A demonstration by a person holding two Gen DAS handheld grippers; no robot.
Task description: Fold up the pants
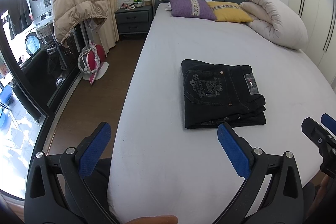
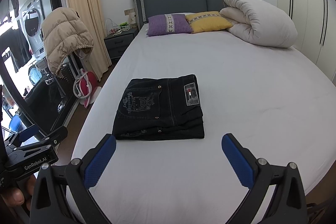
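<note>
Black jeans (image 1: 222, 96) lie folded into a compact rectangle on the white bed sheet (image 1: 168, 161), back pocket embroidery and label facing up. They also show in the right wrist view (image 2: 160, 110). My left gripper (image 1: 164, 129) is open and empty, held above the bed's near edge, short of the jeans and to their left. My right gripper (image 2: 169, 140) is open and empty, just short of the jeans' near edge. The right gripper shows at the right edge of the left wrist view (image 1: 319, 131); the left gripper shows at the left of the right wrist view (image 2: 40, 142).
A purple pillow (image 2: 168, 24), a yellow pillow (image 2: 206, 21) and a rolled white duvet (image 2: 258, 20) lie at the headboard. A nightstand (image 2: 119, 41), a beige jacket on a rack (image 2: 65, 39) and a red item (image 2: 88, 85) stand left of the bed. Wardrobe doors (image 2: 304, 3) are right.
</note>
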